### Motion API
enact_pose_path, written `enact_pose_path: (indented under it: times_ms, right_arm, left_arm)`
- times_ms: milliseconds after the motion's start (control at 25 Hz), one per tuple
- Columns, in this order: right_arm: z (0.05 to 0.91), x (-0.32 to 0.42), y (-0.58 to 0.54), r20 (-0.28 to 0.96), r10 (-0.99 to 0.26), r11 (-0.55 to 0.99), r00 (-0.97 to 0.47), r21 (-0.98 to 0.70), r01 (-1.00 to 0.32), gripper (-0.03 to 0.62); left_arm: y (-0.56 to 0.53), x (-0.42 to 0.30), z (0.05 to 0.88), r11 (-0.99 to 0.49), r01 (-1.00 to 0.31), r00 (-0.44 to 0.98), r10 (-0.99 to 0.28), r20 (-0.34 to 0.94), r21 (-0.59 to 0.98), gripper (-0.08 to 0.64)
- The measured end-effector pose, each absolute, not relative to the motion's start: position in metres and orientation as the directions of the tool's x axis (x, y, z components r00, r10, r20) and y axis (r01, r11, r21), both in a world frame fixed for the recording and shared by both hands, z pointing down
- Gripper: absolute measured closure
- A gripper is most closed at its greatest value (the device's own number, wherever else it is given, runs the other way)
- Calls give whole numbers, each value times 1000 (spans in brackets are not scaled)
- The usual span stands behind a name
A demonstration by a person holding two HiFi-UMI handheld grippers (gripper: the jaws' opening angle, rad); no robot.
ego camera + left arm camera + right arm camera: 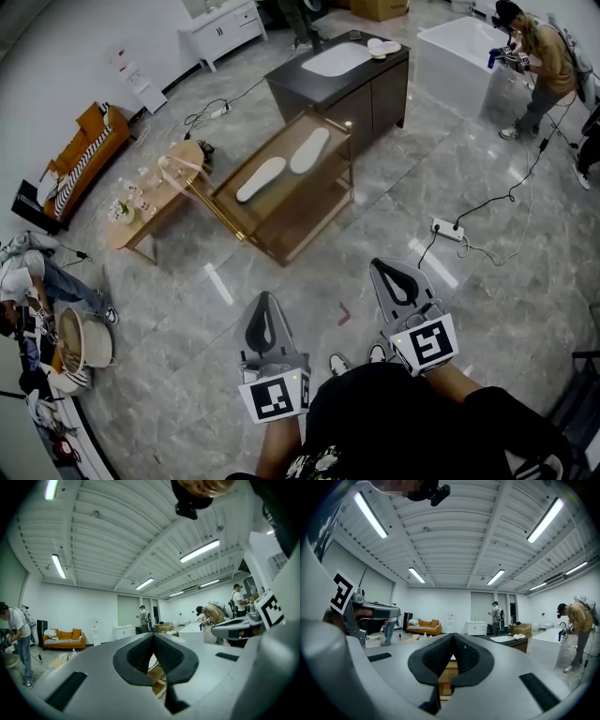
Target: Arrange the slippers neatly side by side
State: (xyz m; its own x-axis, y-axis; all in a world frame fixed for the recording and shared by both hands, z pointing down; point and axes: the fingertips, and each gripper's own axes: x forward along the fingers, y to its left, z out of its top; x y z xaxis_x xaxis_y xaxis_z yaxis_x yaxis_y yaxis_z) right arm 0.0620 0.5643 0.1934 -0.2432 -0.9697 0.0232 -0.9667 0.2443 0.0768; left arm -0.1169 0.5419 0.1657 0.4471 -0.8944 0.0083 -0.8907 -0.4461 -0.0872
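Note:
Two white slippers lie end to end on top of a low wooden-framed glass table [323, 202]: one slipper [261, 178] nearer me on the left, the other slipper [309, 149] farther right. They are well ahead of both grippers. My left gripper [266, 302] is held close to my body, shut and empty. My right gripper [387, 266] is beside it, also shut with nothing in it. In the left gripper view the left gripper [153, 636] has its jaws together; in the right gripper view the right gripper [453, 635] does too. Both point level across the room.
A dark vanity cabinet with a white basin [339, 61] stands behind the table. A small round wooden table [155, 195] with bottles is to its left. A power strip [448, 229] and cables lie on the tiled floor. A white bathtub [461, 58], an orange sofa [84, 150] and several people stand around.

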Motion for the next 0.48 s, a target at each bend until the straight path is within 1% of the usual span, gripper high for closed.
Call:
enact_pose_path:
  times_ms: [480]
  right_arm:
    - [222, 86, 590, 67, -952, 302, -298, 68, -951, 594]
  left_arm:
    - [580, -106, 192, -388, -919, 385, -921, 55, -71, 560]
